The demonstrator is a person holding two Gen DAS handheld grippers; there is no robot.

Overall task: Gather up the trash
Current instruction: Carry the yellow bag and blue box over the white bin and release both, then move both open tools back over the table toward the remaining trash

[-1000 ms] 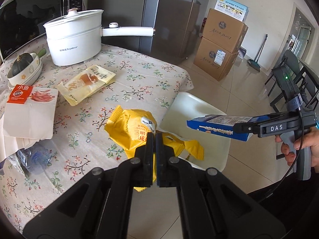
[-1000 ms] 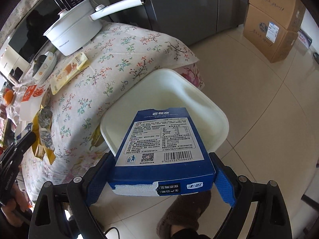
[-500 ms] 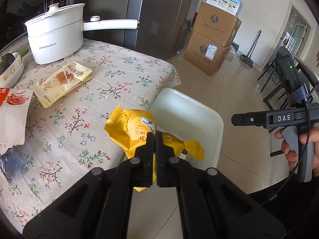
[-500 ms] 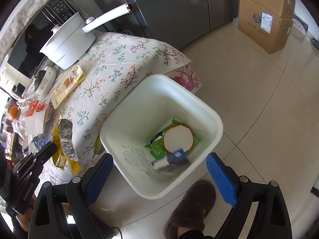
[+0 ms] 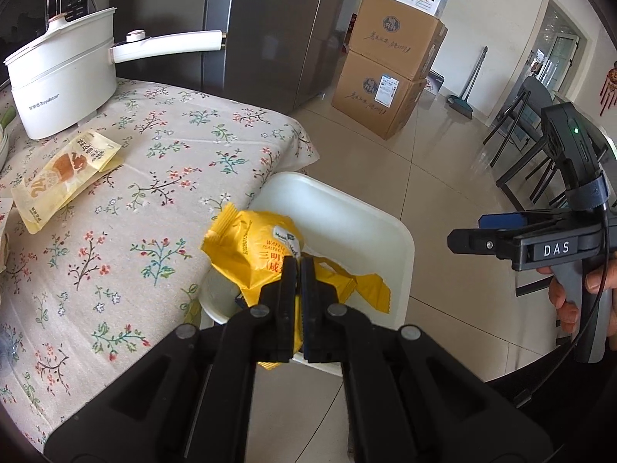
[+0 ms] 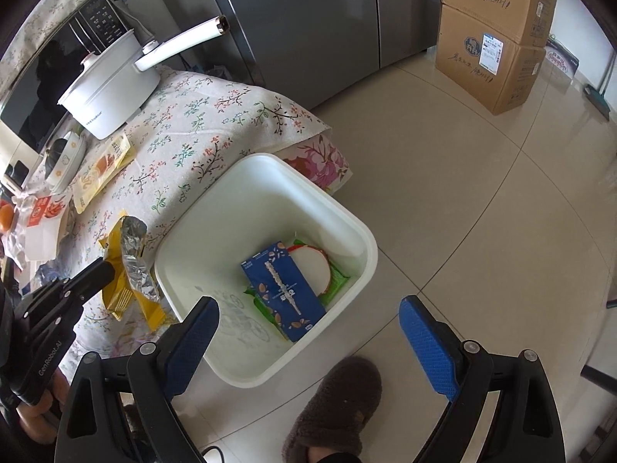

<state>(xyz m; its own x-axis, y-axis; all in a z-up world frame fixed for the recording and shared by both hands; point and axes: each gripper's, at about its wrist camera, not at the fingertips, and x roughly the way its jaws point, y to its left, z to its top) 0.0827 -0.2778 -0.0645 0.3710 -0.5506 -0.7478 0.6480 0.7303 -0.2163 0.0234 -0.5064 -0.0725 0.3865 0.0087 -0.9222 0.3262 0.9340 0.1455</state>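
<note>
My left gripper [image 5: 299,266] is shut on a yellow snack wrapper [image 5: 254,250] and holds it over the near rim of the white bin [image 5: 385,223], beside the table edge. The wrapper [image 6: 127,270] and the left gripper [image 6: 104,270] also show in the right wrist view. My right gripper [image 6: 308,320] is open and empty above the white bin [image 6: 358,227]. A blue box [image 6: 283,293] lies inside the bin on a green packet [image 6: 339,281] and a round white lid [image 6: 310,270]. In the left wrist view the right gripper [image 5: 462,237] is at the right.
The floral-cloth table [image 5: 135,200] carries a white pot [image 5: 61,88], a yellow food packet [image 5: 61,173], and a red-and-white packet [image 6: 44,218]. Cardboard boxes [image 5: 393,77] stand by the fridge [image 6: 300,23]. A brown slipper [image 6: 335,405] is beside the bin. Chairs [image 5: 528,146] stand at the right.
My right gripper opened and dropped the blue box into the bin, where it now lies flat. My left gripper carried the yellow wrapper from the table toward the bin.
</note>
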